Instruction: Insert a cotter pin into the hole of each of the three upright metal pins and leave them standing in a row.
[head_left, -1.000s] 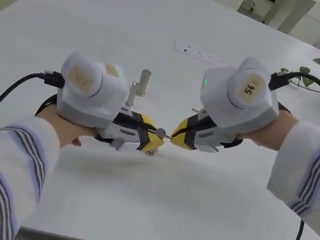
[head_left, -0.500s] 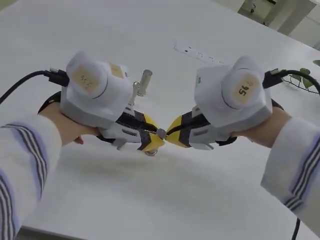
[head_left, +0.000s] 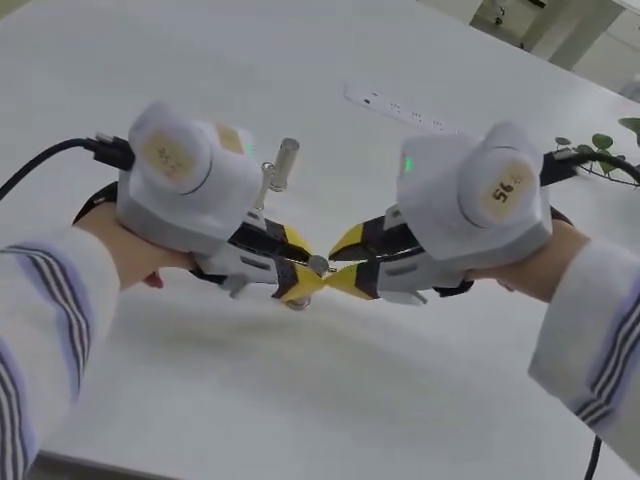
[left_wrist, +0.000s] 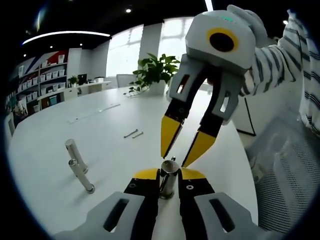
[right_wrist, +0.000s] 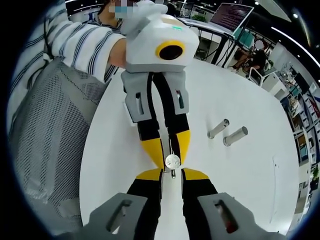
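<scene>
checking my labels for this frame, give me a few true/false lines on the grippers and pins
1. The left gripper is shut on a pin. True.
2. The right gripper is shut. False: its jaws stand apart, close by the top of the held pin.
3. Away from the grippers, two more pins stand on the table. True.
4. The power strip lies between the two grippers. False: it lies farther off on the table, beyond them.
</scene>
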